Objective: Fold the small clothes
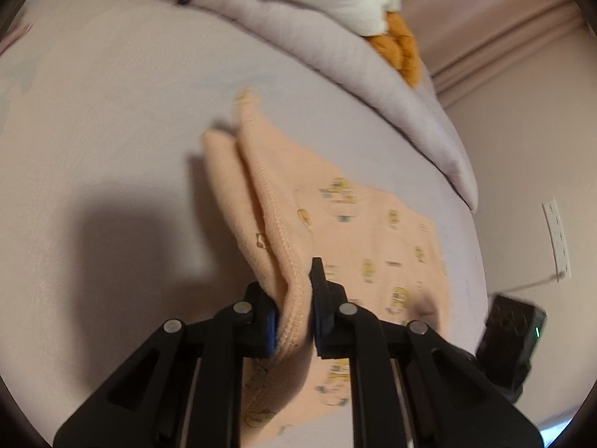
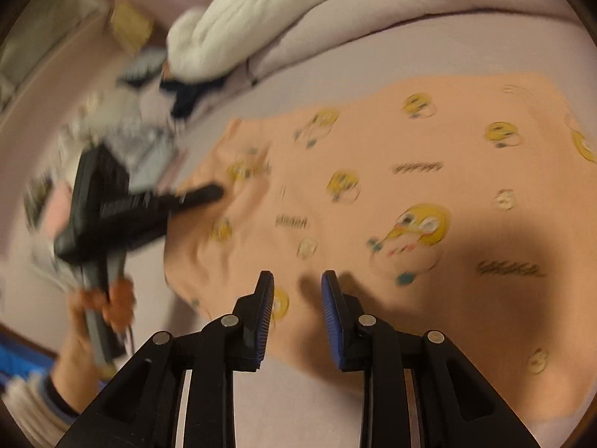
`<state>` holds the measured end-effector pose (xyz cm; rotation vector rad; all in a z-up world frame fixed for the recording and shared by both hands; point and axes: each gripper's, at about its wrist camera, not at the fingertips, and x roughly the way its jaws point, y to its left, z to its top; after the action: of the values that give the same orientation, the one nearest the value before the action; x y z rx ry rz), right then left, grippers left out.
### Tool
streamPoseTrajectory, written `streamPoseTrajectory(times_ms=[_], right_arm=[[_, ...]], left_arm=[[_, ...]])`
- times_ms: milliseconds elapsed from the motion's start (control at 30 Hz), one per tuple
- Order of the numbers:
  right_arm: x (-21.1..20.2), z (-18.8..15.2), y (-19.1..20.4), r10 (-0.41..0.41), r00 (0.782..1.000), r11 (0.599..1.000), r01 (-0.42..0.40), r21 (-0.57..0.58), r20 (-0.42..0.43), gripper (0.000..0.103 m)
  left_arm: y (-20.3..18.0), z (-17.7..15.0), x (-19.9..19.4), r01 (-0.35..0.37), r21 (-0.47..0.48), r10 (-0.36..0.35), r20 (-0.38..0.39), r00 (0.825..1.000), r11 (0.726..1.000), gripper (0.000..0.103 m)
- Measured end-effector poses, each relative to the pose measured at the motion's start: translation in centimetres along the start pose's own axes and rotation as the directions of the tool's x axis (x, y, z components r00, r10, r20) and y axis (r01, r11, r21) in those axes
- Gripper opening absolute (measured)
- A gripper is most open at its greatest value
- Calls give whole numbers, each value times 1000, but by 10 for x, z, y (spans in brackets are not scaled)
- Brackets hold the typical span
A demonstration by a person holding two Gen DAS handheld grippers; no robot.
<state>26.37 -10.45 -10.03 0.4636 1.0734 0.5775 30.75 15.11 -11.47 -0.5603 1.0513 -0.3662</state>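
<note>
Peach garment (image 1: 373, 239) on bed (image 1: 112, 112), fold just begun: left tool (image 1: 294, 298) clenched on ribbed hem lower centre; right tool (image 2: 298, 283) released above cloth.

Left gripper (image 1: 294, 310), right gripper (image 2: 298, 313): black linkage arms, silver pivot pins, blue ribbed jaws; striped sleeve cuff (image 2: 33, 399).

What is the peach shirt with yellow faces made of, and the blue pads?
The peach shirt looks like soft knit cotton, matte: it droops, creases, and has a stitched hem. The blue pads look like ribbed rubber, judging by fine ridges, though it could be plastic.
</note>
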Motion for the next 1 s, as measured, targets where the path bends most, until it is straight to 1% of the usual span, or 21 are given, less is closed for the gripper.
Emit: streamPoseTrajectory(times_ms=[33,67,100,133,167,200,233,300,333,367,400,433,500,600,667,700,767,867,933,967,1000], right_arm=[[-2,4,-7,35,999,999,-35,39,16,29],[-4,5,-16,71,997,994,-73,84,32,34],[-3,8,-25,112,992,984,-118,134,50,42],[0,10,-31,148,987,972,-158,177,64,46],[2,13,-41,196,977,948,-212,239,88,50],[3,13,-45,220,970,932,-239,274,102,51],[7,15,-56,267,955,894,-295,338,128,51],[12,17,-67,324,930,839,-367,401,174,51],[11,15,-69,340,921,822,-389,415,191,53],[11,16,-72,355,912,806,-410,427,205,56],[11,17,-73,361,909,798,-418,435,210,57],[11,17,-74,363,907,794,-421,439,212,57],[7,18,-77,367,906,795,-422,436,210,57],[4,19,-77,351,914,807,-405,429,203,60],[5,23,-78,332,926,821,-378,428,181,60],[7,26,-77,331,927,825,-374,423,175,60],[14,32,-72,307,941,849,-338,405,141,60],[23,37,-59,223,972,905,-234,354,74,59],[29,40,-54,175,984,926,-179,333,42,57],[32,42,-52,154,987,934,-157,321,35,52],[34,44,-49,134,991,942,-136,306,30,43]], left_arm=[[-13,0,1,-2,33,2,-3,1000,999,13],[-23,0,2,-1,56,1,-7,1000,998,13],[-32,-1,4,-1,78,2,-12,1000,997,13],[-44,-3,8,-5,110,7,-18,1000,994,13],[-57,-5,12,-11,148,15,-26,1000,989,13],[-65,-7,16,-16,178,22,-34,999,984,13],[-77,-10,22,-32,220,43,-45,998,975,13],[-96,-19,36,-67,302,91,-66,994,951,16],[-105,-25,44,-76,346,109,-76,991,935,17],[-112,-30,51,-74,385,118,-92,989,920,23],[-118,-34,57,-66,416,121,-107,987,907,22],[-123,-39,62,-37,437,104,-131,986,899,22],[-130,-45,70,28,455,60,-179,982,890,23],[-133,-50,76,35,464,59,-186,981,885,23],[-125,-51,78,45,435,47,-198,979,899,23],[-121,-52,77,49,419,40,-201,979,907,23],[-110,-52,71,56,391,25,-199,980,919,23],[-97,-53,58,43,356,22,-178,984,934,23],[-86,-51,49,35,330,21,-163,986,943,23],[-80,-49,45,26,319,24,-154,988,948,23],[-75,-48,40,17,308,29,-145,989,951,23]])
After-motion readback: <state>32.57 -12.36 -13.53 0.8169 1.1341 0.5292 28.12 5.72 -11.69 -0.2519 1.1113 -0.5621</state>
